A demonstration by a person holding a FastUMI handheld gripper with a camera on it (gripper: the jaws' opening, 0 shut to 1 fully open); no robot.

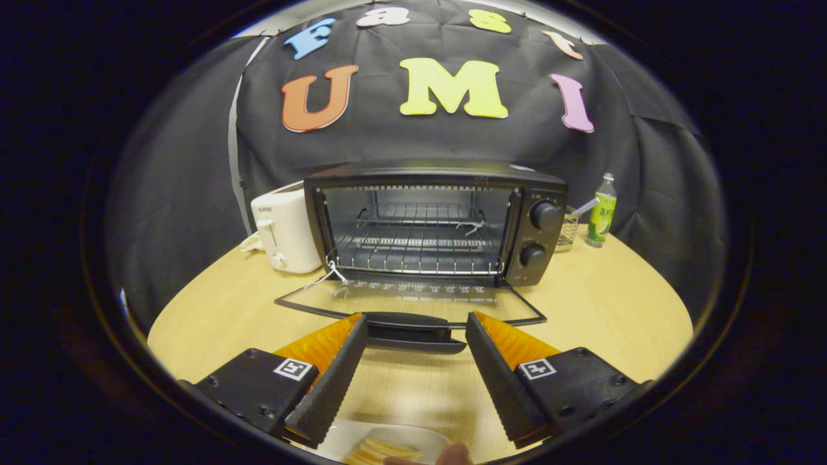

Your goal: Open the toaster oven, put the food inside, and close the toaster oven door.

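Toaster oven [434, 223] door [413, 303] lies open ahead of the released hand-held gripper [417, 336]; careless advance risks striking its handle [413, 329].

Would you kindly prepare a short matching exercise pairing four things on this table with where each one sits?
Things:
1. toaster oven door
2. white toaster
3. green bottle
4. plate of food

Places:
A. right of the oven, beyond a wire basket
B. near side of the open gripper, below its fingers
C. left of the oven
D. folded down flat, handle between the fingertips

Pairs: 1-D, 2-C, 3-A, 4-B
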